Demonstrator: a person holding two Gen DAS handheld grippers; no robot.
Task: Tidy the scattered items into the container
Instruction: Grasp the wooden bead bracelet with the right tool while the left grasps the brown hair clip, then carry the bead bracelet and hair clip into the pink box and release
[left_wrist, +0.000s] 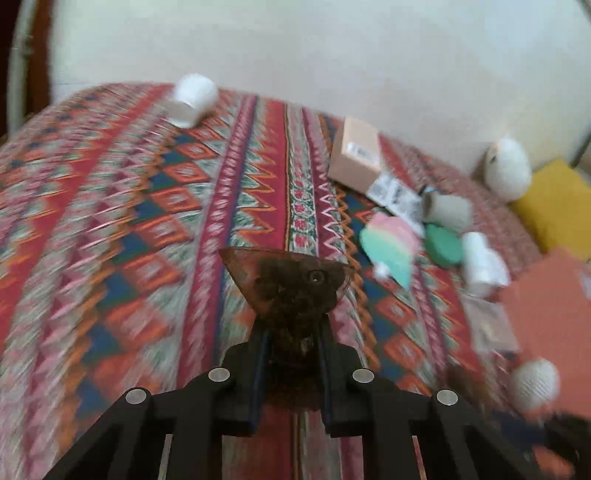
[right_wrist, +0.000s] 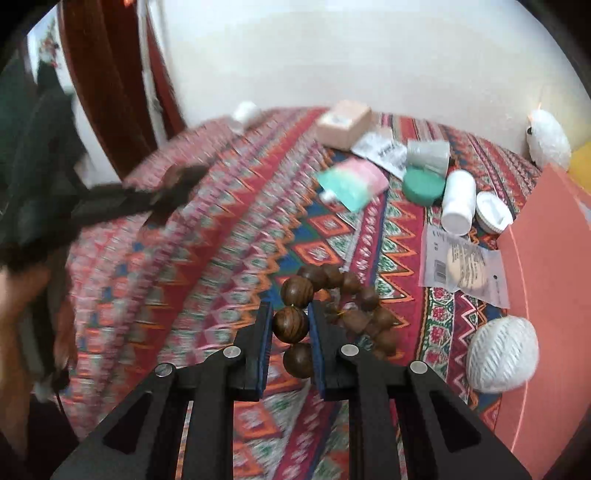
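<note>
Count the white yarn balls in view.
2. One white ribbed yarn ball lies near the right gripper, beside the salmon container wall. The other white yarn ball sits at the far edge by the wall. More may be hidden.

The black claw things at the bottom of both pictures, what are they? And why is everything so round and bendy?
They are grabbing tools. A person holds one in each hand, and a small camera on each looks forward along its two jaws. The wide lens bends the picture.

One picture comes from the left gripper. Its jaws are shut on a brown, see-through, triangle-shaped thing that I cannot name.

The other comes from the right gripper, whose jaws squeeze one bead of a wooden bead bracelet.

Below lies a patterned cloth with scattered things: a white bottle, a green round tin, a ball of white string, a pink and green pouch and an orange box, probably the container.
</note>
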